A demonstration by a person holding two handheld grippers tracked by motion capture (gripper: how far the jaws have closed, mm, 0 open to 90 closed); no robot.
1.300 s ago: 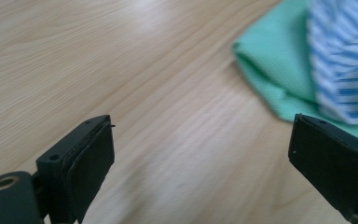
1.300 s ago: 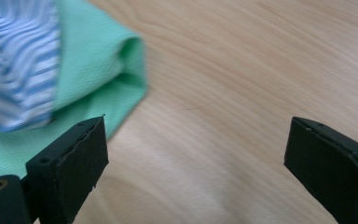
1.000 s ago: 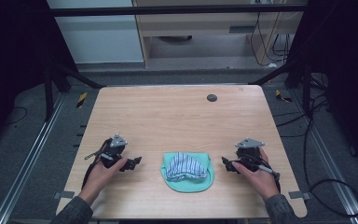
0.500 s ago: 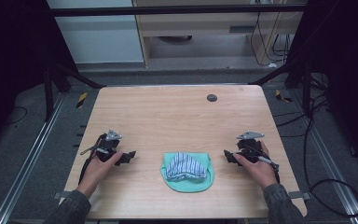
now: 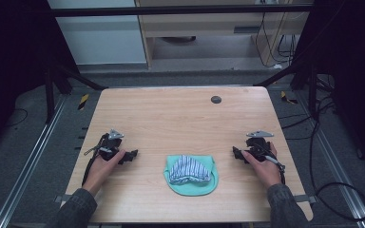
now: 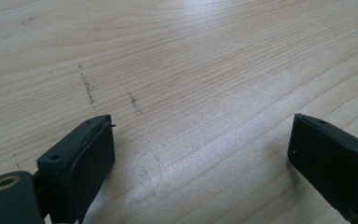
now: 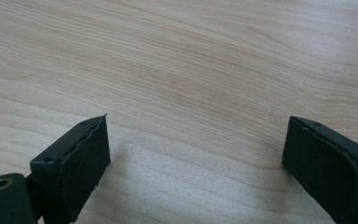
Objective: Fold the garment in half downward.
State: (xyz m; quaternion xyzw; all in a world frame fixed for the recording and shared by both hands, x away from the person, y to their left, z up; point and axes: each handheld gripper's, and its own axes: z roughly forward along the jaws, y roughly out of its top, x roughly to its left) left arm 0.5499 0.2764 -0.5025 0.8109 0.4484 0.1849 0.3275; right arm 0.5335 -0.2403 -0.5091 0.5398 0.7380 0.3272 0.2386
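1. Cloth bundle point(image 5: 188, 169), striped in blue and white, lies folded on top of a mint-green cloth point(image 5: 204, 186) near the front edge of the worktop point(image 5: 180, 118), about midway between the two grippers.
2. The green cloth shows as a rounded rim around the striped piece, widest at the front and the right side (its own shape underneath cannot be made out).
3. The left gripper point(image 5: 132, 155) rests on the worktop to the left of the bundle, well apart from it, held by the person's left hand point(image 5: 103, 164); its tips aim toward the bundle.
4. In the left gripper view its fingers point(image 6: 81, 158) stand spread wide, with only bare wood grain and a few dark scuff marks between them.
5. The right gripper point(image 5: 235, 152) sits to the right of the bundle, also apart from it, in the person's right hand point(image 5: 265, 166).
6. In the right gripper view its fingers point(image 7: 77, 161) are likewise spread wide over bare wood.
7. A small dark round disc point(image 5: 216, 99) lies toward the far edge of the worktop, well away from everything else.
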